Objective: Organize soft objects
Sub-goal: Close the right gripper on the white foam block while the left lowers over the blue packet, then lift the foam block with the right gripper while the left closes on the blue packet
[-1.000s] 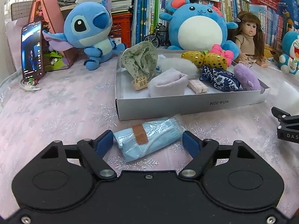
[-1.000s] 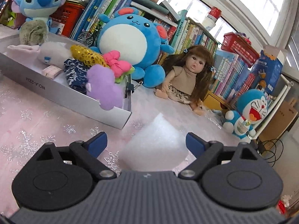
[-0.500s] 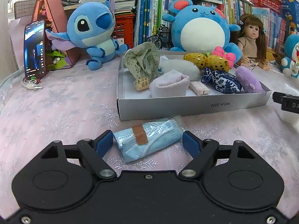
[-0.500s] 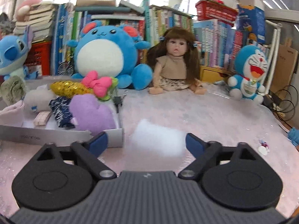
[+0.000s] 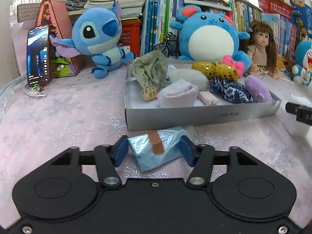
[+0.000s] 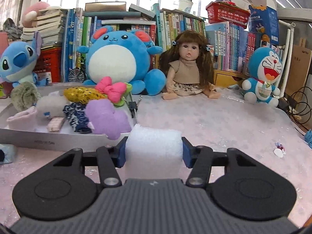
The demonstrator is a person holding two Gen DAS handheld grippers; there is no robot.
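A blue plastic-wrapped pack of masks [image 5: 144,146] with a brown band lies on the pink tablecloth before the grey tray [image 5: 195,115]. My left gripper [image 5: 154,150] has its jaws closing, and the blue pads press the pack's two ends, which bulges up. A white foam block [image 6: 154,140] sits between the pads of my right gripper [image 6: 154,152], whose jaws are also closing and touch both its sides, just right of the tray's corner [image 6: 109,136]. The tray holds a purple plush [image 6: 105,117], a folded lavender cloth [image 5: 175,95], a green cloth [image 5: 152,72] and other soft pieces.
Behind the tray sit a Stitch plush [image 5: 97,41], a round blue plush [image 5: 208,37], a doll [image 6: 187,66] and a Doraemon plush [image 6: 265,78], with shelves of books behind. A phone [image 5: 37,56] leans at the far left. A small white trinket [image 6: 279,150] lies at the right.
Both pairs of jaws have narrowed: the left onto the mask pack, the right onto the foam block. The right gripper has rolled so that its view now stands level.
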